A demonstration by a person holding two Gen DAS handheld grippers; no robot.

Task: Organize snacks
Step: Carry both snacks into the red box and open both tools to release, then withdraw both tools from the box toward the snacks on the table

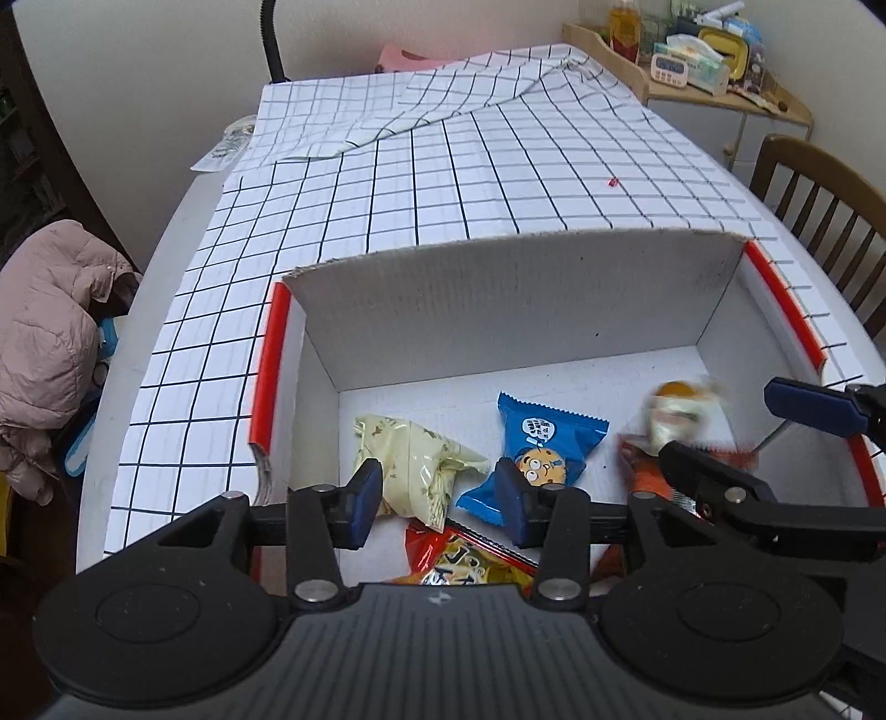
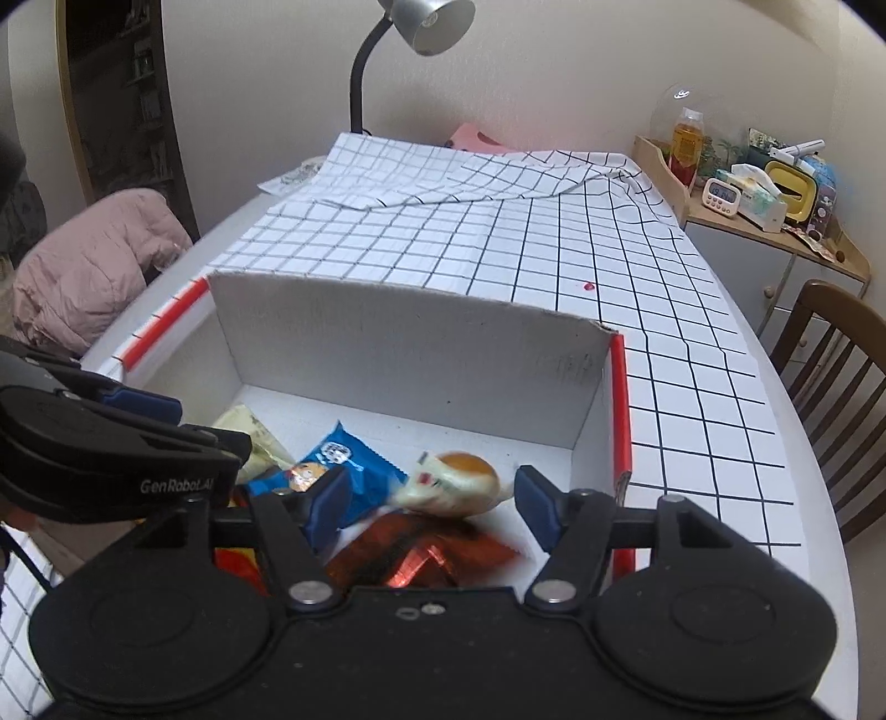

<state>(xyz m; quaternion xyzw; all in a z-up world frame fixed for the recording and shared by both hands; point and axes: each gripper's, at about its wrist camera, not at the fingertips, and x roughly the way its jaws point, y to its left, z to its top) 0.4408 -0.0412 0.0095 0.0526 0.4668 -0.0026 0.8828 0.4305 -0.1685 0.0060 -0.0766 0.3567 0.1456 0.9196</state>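
A white cardboard box (image 1: 498, 310) with red edges holds several snack packets. In the left wrist view a pale yellow packet (image 1: 410, 459) and a blue cookie packet (image 1: 542, 448) lie on its floor, with a red-orange packet (image 1: 465, 559) nearer. My left gripper (image 1: 437, 495) is open and empty above them. My right gripper (image 2: 434, 501) is open over the box; a blurred white-and-orange bun packet (image 2: 454, 479) sits between its fingers, apart from both, above a red foil packet (image 2: 421, 554). The right gripper also shows in the left wrist view (image 1: 742, 437).
The box stands on a table with a white checked cloth (image 2: 554, 249), folded over at the far end. A desk lamp (image 2: 426, 22) stands at the back. A wooden chair (image 2: 830, 387) is at the right, a pink jacket (image 1: 50, 343) at the left, a cluttered shelf (image 2: 764, 188) beyond.
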